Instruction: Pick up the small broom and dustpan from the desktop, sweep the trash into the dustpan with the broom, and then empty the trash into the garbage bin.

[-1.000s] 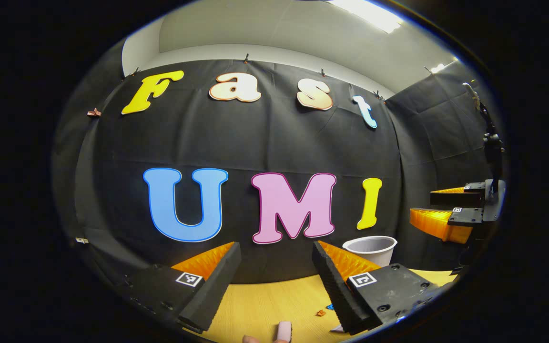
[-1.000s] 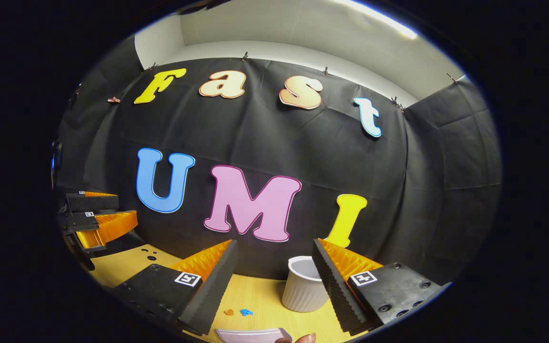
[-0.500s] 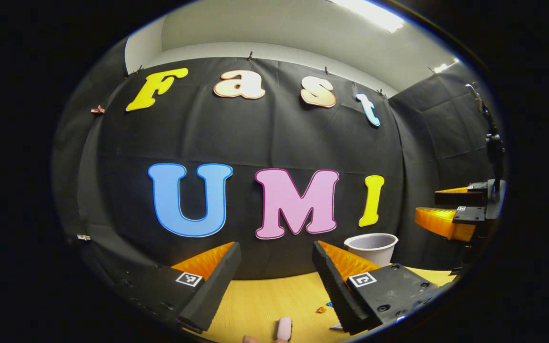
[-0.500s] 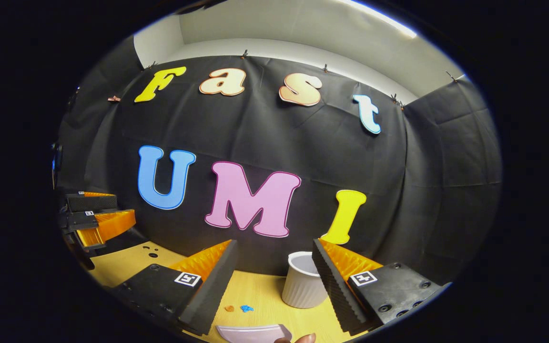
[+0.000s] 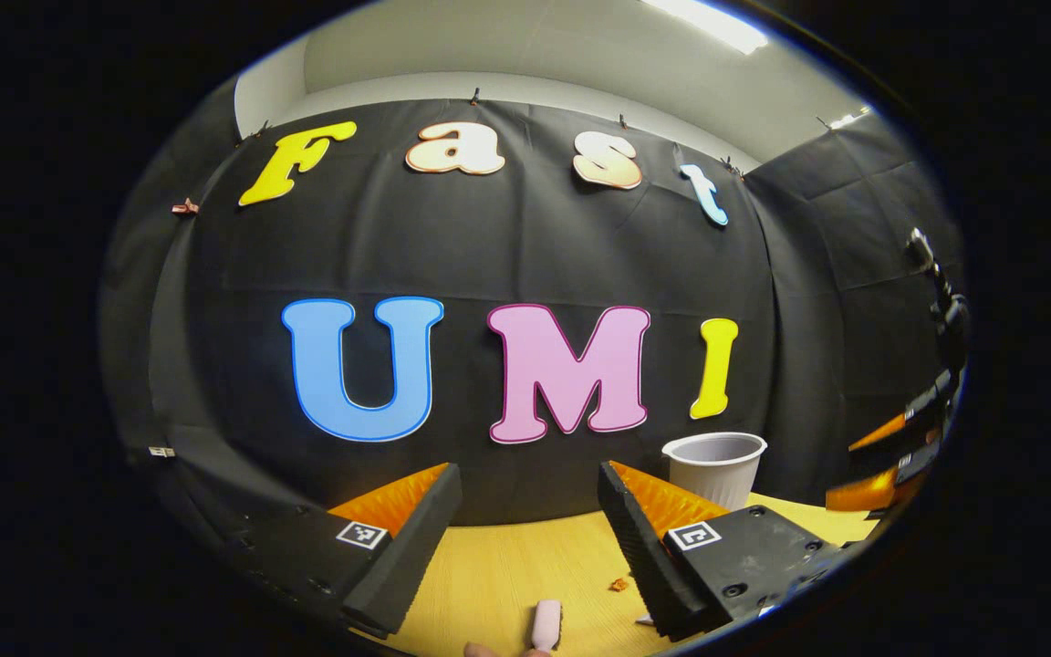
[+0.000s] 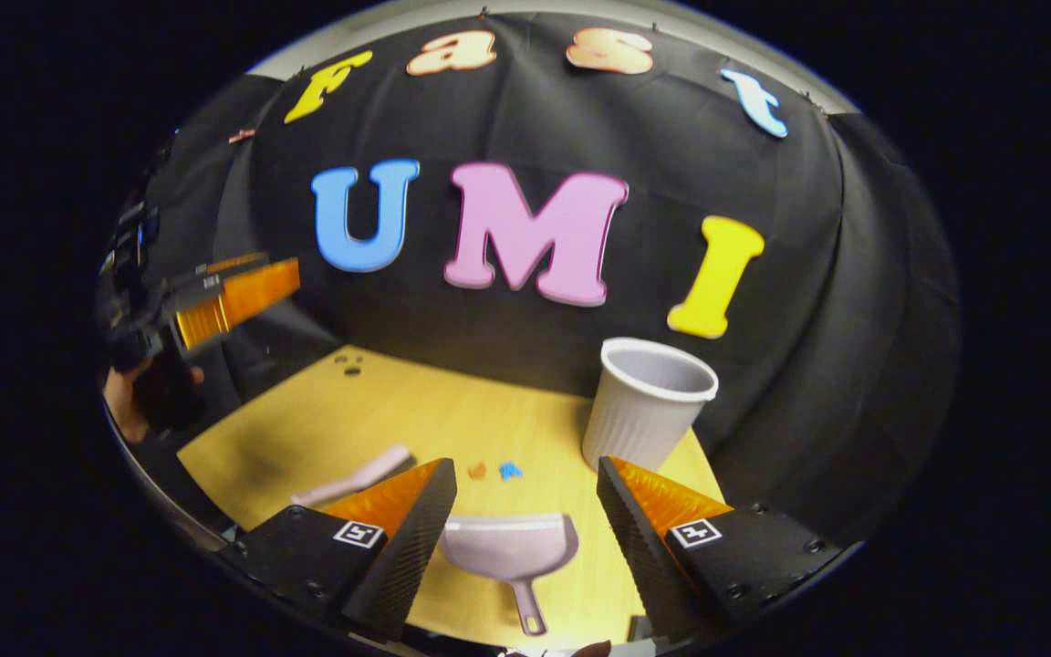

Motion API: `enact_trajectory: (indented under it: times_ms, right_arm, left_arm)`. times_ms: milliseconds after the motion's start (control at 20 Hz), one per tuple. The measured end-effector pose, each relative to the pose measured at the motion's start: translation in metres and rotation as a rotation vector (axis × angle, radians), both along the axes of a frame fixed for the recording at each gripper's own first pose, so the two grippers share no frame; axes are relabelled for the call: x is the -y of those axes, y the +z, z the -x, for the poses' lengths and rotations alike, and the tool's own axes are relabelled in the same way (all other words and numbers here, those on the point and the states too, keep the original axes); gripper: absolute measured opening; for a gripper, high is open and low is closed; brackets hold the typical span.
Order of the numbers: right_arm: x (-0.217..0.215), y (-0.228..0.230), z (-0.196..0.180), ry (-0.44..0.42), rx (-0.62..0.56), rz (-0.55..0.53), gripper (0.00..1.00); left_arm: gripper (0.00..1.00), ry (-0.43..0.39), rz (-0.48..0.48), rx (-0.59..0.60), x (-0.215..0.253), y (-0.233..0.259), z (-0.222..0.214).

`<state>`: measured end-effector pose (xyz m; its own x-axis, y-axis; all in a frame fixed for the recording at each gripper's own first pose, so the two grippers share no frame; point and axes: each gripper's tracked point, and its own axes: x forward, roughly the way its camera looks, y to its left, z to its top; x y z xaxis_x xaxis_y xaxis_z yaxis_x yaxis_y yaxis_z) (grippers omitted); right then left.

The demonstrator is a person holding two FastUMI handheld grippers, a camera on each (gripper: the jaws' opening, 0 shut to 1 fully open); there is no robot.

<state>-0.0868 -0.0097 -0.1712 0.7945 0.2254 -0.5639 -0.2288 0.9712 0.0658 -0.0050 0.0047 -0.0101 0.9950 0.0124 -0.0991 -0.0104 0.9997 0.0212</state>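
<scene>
Right gripper (image 6: 525, 520), jaws spread, hangs above the dustpan (image 6: 509, 547) at lower centre. Left gripper (image 5: 525, 529) is likewise spread, holding nothing; broom (image 6: 352, 476) lies lower left

You had no words, numbers or brand marks to read on anything lying on the desk (image 6: 379, 420). The only signs were small square black-and-white coded tags (image 5: 361, 535), one on each finger block of your left gripper (image 5: 530, 511) and of your right gripper (image 6: 525, 511), near left and near right. They bore patterns, not letters.
</scene>
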Motion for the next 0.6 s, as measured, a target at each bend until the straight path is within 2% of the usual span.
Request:
enact_trajectory:
  times_ms: [300,600]
  right_arm:
    - [0.004,-0.126,0.056,0.072,-0.320,0.017,0.96]
    - [-0.002,-0.212,0.075,0.132,-0.547,0.041,0.95]
  left_arm:
    - [0.96,0.006,-0.017,-0.062,0.000,-0.005,0.001]
    - [0.96,0.035,-0.040,-0.113,-0.003,-0.007,0.002]
